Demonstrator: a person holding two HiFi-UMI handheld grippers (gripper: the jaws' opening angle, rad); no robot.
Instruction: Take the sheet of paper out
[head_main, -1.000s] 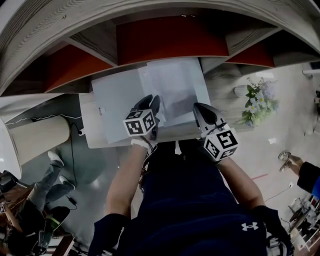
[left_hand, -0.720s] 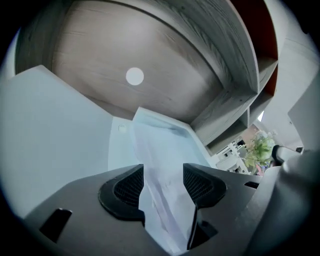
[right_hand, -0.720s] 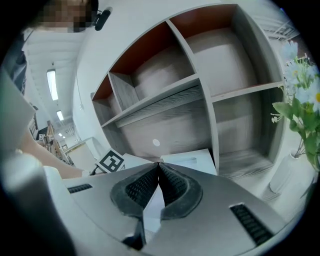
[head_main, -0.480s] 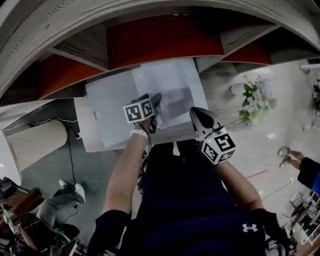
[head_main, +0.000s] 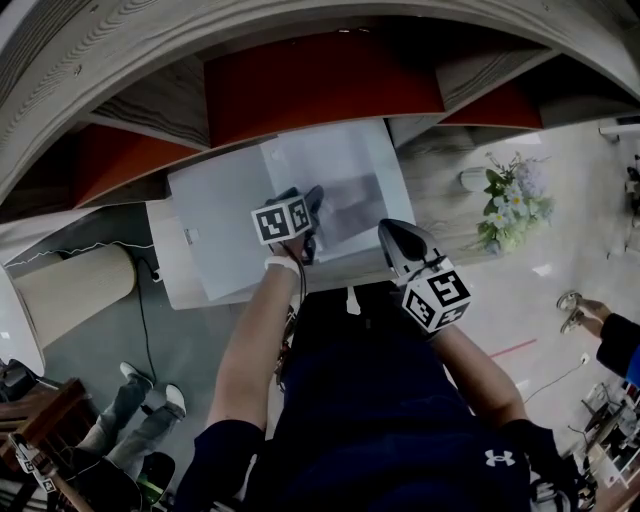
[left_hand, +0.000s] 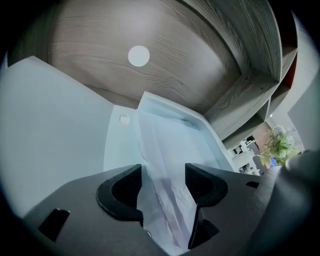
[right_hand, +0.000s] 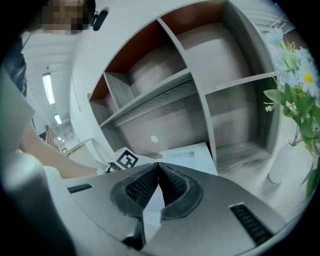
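Head view: white surface (head_main: 225, 215) below wooden shelves (head_main: 155, 98); left gripper (left_hand: 162, 177) wide astride paper (left_hand: 167, 145), right gripper (right_hand: 159, 170) closed.

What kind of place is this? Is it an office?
Most likely an office or a showroom. There is a big curved wooden shelf unit with red backs, a white machine that looks like a printer with a sheet of paper in it, and flowers in a vase.

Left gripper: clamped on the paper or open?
Open. In the left gripper view, the jaws of the left gripper stand apart; the creased white sheet of paper runs loose between them.
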